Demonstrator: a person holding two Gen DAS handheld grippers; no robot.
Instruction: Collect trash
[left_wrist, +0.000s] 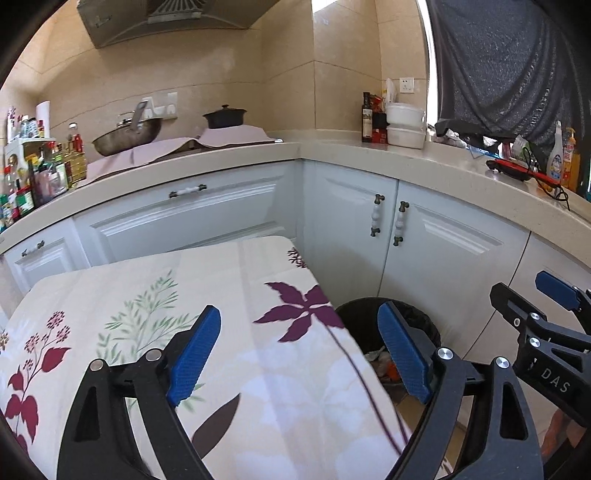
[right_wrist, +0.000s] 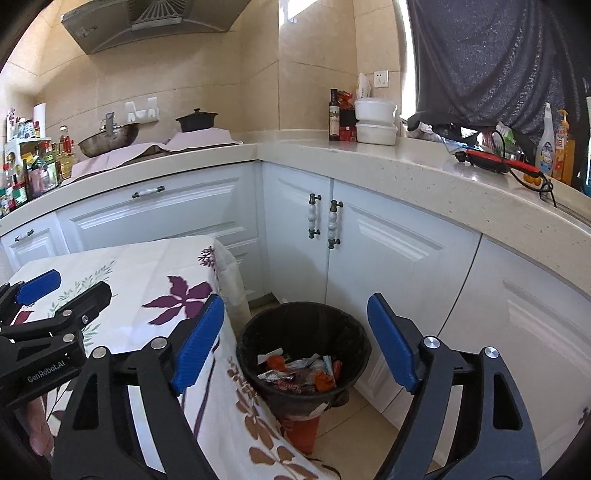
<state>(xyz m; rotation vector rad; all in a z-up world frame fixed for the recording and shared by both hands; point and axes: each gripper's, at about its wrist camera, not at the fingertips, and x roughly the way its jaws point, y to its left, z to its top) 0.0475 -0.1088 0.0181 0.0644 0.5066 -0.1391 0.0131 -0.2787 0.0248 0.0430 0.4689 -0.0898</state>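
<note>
both grippers hang with fingers wide apart and nothing between them, the left gripper (left_wrist: 299, 354) over the cloth-covered bench (left_wrist: 155, 295), the right gripper (right_wrist: 295, 339) above the black bin (right_wrist: 266, 332). the trash (right_wrist: 299, 373) lies inside the bin, which stands just beside the bench, probably so scraps drop straight in.

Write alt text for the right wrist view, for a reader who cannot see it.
The right gripper, open and empty, hangs above a black trash bin on the floor that holds wrappers. The bin stands beside a table under a floral cloth, in front of white corner cabinets. The open left gripper shows at the left edge.
</note>
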